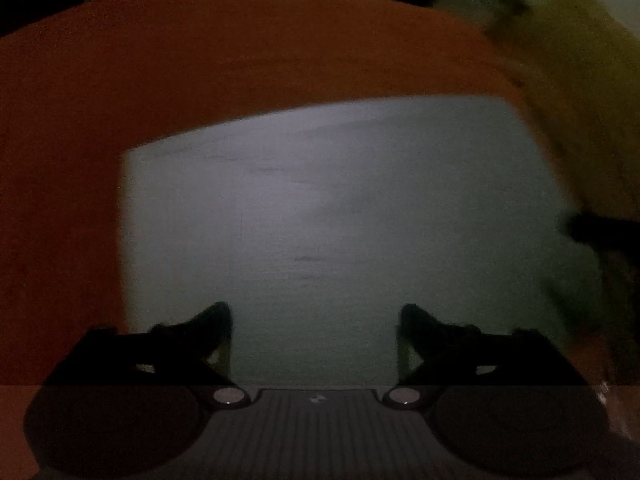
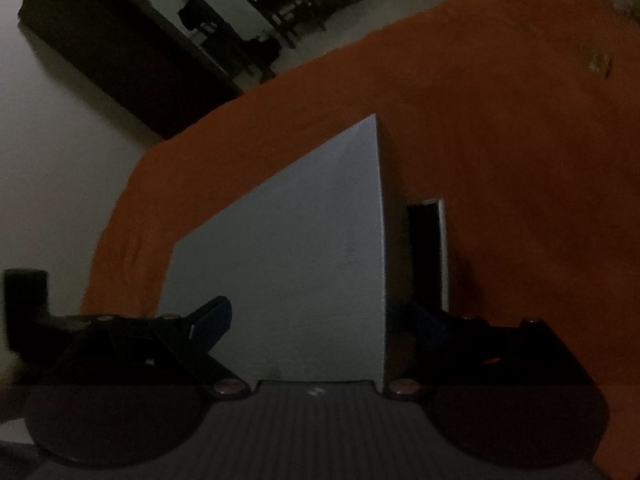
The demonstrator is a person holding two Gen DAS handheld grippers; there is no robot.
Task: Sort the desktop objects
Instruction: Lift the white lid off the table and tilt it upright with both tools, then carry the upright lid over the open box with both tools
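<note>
Your left gripper (image 1: 316, 320) stands wide apart, empty, above a grey-white sheet (image 1: 340, 208) lying flat on the orange tablecloth (image 1: 240, 48). Your right gripper (image 2: 320, 320) also gapes wide over the grey-white sheet (image 2: 288, 248), whose right edge nears its right finger.

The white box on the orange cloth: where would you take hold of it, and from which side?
Judging from the right wrist view, grip the white box across its near vertical edge, coming in level from the front. That corner already sits between the right claw's spread fingers, its flat faces on either side offering parallel surfaces. The orange cloth beneath may slip, so close gently.
</note>
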